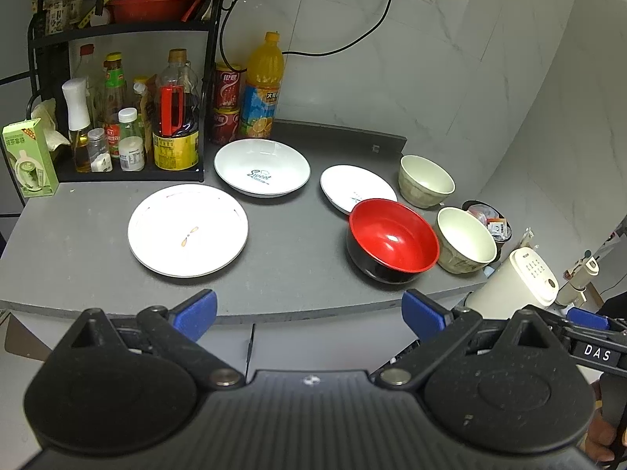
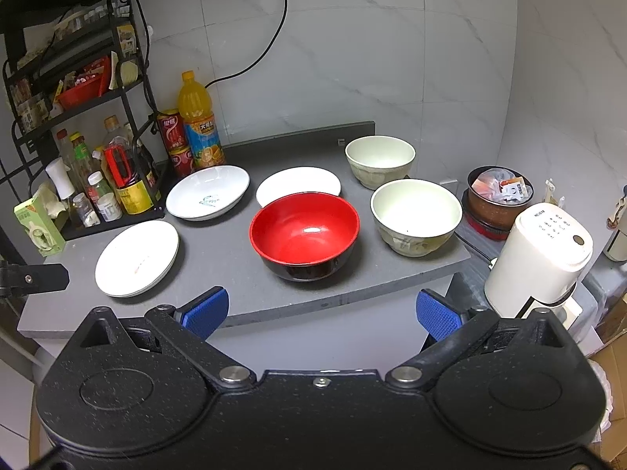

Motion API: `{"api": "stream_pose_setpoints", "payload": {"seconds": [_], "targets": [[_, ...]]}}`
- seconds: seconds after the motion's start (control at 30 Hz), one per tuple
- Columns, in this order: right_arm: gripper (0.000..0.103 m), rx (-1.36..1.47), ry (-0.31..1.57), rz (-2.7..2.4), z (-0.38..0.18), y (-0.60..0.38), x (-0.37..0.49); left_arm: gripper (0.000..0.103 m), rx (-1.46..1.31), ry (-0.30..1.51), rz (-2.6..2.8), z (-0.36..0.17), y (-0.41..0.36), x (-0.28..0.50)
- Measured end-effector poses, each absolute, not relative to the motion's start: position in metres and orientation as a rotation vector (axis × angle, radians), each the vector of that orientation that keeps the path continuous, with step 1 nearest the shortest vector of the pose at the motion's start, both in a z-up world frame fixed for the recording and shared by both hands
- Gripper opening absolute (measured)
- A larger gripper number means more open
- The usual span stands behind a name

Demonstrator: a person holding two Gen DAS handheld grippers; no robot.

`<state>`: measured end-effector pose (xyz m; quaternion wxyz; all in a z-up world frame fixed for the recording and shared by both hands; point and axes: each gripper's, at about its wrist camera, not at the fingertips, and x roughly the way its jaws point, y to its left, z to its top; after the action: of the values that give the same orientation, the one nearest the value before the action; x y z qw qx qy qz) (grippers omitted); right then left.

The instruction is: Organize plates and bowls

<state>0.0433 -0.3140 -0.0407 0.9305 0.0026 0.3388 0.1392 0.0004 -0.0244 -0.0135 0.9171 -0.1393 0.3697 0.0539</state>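
- Grey counter [image 1: 298, 266] holds, left to right: flat white plate [image 1: 188, 230], deep "Sweet" plate [image 1: 261, 167], small white plate [image 1: 354, 188], red-and-black bowl [image 1: 393, 241], two cream bowls [image 1: 426, 180] [image 1: 465, 239].
- Left gripper [image 1: 309, 313]: blue pads spread, empty, short of the counter edge.
- Right gripper [image 2: 321, 311]: spread, empty, facing the red-and-black bowl.
- Right wrist view alone shows the whole white kettle [image 2: 539, 258]; left wrist view alone shows "DAS" on the other tool.

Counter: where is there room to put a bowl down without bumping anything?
The bare grey counter is widest along the front edge, between the big flat plate and the red bowl. It is crowded at the right end, where the two cream bowls and the small plate sit close together.
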Motion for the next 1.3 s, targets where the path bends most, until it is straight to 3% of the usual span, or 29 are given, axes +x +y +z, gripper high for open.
{"api": "stream_pose_setpoints", "payload": {"seconds": [1.3], "targets": [[0.103,0.057,0.717,0.335,-0.044,-0.347,0.054,0.1,-0.238,0.812,0.072,-0.011,-0.072,0.02]]}}
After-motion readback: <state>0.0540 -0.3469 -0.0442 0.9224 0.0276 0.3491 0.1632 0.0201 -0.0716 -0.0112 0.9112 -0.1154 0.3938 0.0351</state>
